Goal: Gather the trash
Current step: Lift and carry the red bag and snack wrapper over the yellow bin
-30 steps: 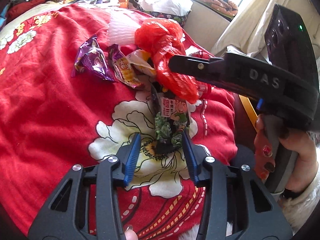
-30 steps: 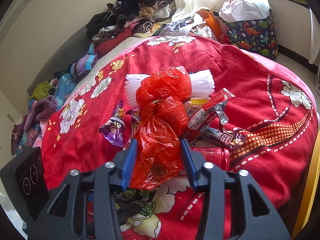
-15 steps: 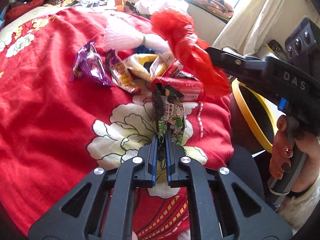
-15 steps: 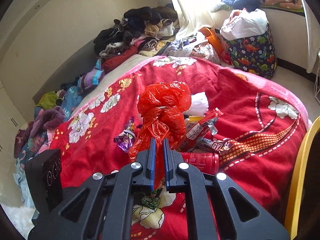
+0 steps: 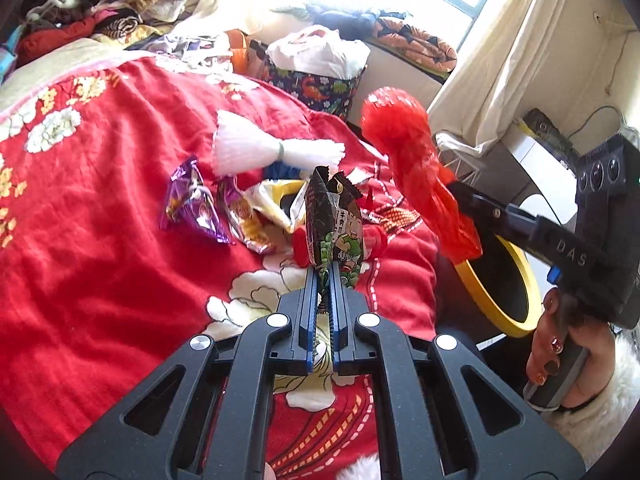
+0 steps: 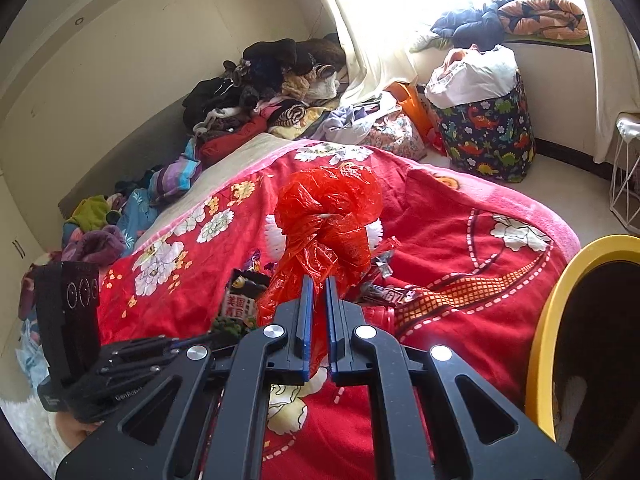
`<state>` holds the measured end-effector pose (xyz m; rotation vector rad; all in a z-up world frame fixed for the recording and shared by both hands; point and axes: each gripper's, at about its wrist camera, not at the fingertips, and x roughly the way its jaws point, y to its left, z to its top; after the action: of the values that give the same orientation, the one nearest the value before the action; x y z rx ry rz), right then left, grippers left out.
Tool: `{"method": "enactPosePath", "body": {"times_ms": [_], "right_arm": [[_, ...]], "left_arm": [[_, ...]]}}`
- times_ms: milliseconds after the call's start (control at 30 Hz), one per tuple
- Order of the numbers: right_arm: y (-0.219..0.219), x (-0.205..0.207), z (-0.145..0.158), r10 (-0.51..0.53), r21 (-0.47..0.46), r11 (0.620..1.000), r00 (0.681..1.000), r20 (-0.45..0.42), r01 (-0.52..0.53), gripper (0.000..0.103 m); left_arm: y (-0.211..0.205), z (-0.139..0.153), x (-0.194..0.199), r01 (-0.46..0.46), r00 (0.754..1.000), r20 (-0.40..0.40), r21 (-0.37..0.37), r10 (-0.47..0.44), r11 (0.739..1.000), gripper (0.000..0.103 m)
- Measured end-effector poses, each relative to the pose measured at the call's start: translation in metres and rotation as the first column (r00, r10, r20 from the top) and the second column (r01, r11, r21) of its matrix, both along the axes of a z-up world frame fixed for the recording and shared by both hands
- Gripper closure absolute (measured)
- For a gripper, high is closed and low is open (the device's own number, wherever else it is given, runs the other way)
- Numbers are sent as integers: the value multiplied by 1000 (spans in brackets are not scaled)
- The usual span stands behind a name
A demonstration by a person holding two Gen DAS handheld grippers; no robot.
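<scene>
Left gripper (image 5: 325, 276) pinching green snack wrapper (image 5: 336, 228), raised above red blanket (image 5: 100, 272). Right gripper (image 6: 317, 284) clamped on red plastic bag (image 6: 328, 220). Yellow-rimmed bin (image 6: 548, 320) alongside, contents apparently dark, unclear.

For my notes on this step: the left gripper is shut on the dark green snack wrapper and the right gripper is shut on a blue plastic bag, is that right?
Not quite: the bag is red, not blue. The right wrist view shows the right gripper shut on the crumpled red plastic bag. The rest stands: the left gripper is shut on the dark green snack wrapper.
</scene>
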<state>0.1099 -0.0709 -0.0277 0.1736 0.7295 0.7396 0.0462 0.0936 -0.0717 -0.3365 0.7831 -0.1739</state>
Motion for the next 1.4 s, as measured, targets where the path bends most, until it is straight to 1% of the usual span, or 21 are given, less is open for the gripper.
{"method": "enactPosePath", "body": {"times_ms": [300,500,733,1100,1400], "right_arm": [[-19,-6,8,-32,10,999,999,16,32,97],[-30,-11,14,-49,0,999,998,47,49,97],[-44,-14,20,-77,9,997,995,69,77,97],[-73,-17,28,-128,29,992,988,88,126,97],[-96,-20,32,-177,47,984,980,94,173,97]], "left_arm": [[-6,14,6,-7,1000,22,4,7,1000,101],[-19,25,10,12,999,46,25,-13,1000,101],[-33,35,15,27,998,63,38,-30,999,101],[-61,51,24,71,992,100,69,-78,995,101],[-81,59,29,95,987,124,78,-105,992,101]]}}
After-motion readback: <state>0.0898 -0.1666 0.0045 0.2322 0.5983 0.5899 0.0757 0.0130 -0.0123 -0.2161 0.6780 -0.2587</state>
